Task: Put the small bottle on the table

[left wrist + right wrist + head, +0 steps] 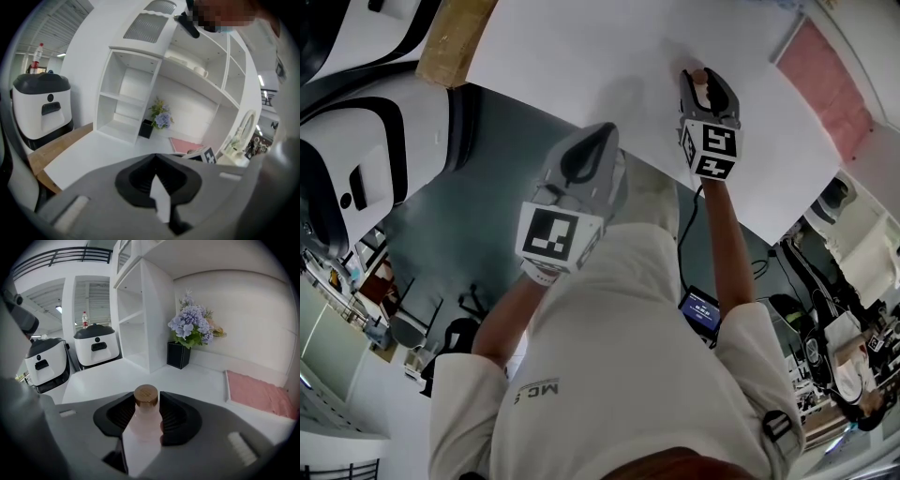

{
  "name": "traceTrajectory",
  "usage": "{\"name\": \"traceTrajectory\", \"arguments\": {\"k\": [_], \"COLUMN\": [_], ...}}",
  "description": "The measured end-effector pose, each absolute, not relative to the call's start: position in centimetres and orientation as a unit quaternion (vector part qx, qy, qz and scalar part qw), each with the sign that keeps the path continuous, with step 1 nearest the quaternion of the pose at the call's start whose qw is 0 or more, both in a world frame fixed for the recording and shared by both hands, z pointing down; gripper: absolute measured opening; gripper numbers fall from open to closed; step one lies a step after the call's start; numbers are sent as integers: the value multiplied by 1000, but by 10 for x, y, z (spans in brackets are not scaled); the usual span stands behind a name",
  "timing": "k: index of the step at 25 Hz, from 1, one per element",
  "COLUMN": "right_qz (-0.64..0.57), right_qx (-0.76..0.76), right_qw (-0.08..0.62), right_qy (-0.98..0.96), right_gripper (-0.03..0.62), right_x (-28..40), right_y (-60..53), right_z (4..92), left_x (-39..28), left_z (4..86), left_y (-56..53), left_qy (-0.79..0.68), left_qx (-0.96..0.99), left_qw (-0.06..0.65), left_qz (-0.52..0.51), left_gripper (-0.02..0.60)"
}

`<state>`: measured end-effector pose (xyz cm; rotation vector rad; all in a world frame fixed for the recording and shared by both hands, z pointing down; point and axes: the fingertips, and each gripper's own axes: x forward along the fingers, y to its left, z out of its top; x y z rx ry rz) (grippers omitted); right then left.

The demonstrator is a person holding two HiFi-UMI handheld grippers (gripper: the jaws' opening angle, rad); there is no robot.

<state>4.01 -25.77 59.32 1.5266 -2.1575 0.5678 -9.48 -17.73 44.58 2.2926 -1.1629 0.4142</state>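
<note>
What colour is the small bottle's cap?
Golden brown; the cap shows best in the right gripper view.

The small bottle (145,423) is pale pink with a bronze-brown cap. The desk (197,380) under it is white. At two o'clock from the bottle lies a pink mat (260,394). At twelve o'clock, lilac and purple flowers (192,324) with green leaves sit in a black pot (178,355). The shelf unit (140,315) is white. The right gripper (146,404) and left gripper (154,161) are grey with ribbed black fingers (178,420). Each carries a cube (712,150) of black-and-white square markers. At ten o'clock, two machines (96,345) are white with dark tops.
</note>
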Motion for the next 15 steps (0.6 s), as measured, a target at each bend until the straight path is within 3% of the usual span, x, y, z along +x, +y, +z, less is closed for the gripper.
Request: {"name": "traceTrajectory", "arguments": {"k": [15], "right_qz": [164], "right_qx": [567], "right_qw": [183], "right_qy": [-786], "right_gripper": [161], "right_x": [45], "right_y": [-234], "right_z": [532], "left_x": [-90], "left_z": [421], "left_y": [-159], "left_qy": [-423], "left_qx": [860], "left_qw": [255], "left_qz": [129], "left_gripper": [0]}}
